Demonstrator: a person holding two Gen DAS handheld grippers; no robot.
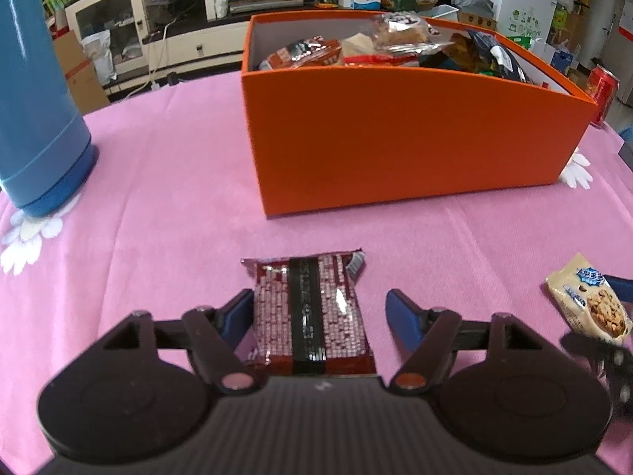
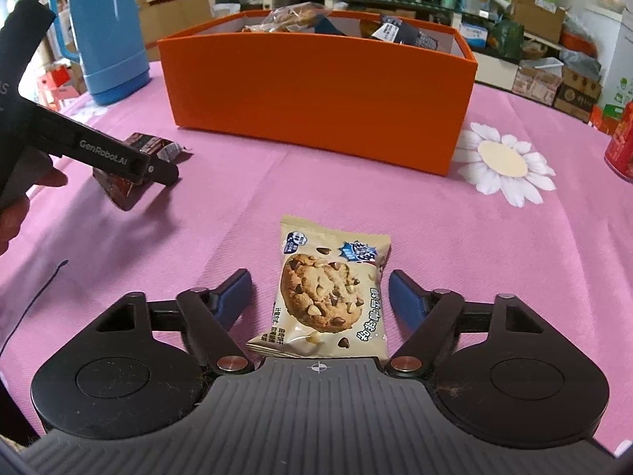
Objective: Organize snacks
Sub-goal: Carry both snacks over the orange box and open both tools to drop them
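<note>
A dark red snack packet point(image 1: 312, 312) lies flat on the pink tablecloth between the open fingers of my left gripper point(image 1: 320, 308); it also shows in the right wrist view point(image 2: 130, 166). A beige cookie packet point(image 2: 328, 297) lies between the open fingers of my right gripper point(image 2: 320, 293); it also shows in the left wrist view point(image 1: 589, 297). Neither packet is lifted. An orange box point(image 1: 395, 138) holding several snack packets stands behind both; it also shows in the right wrist view point(image 2: 316, 87).
A tall blue flask point(image 1: 35, 91) stands at the far left, also in the right wrist view point(image 2: 105, 35). A red can point(image 1: 601, 93) stands right of the box. My left gripper body point(image 2: 79, 146) reaches in from the left in the right wrist view. Cluttered shelves lie beyond the table.
</note>
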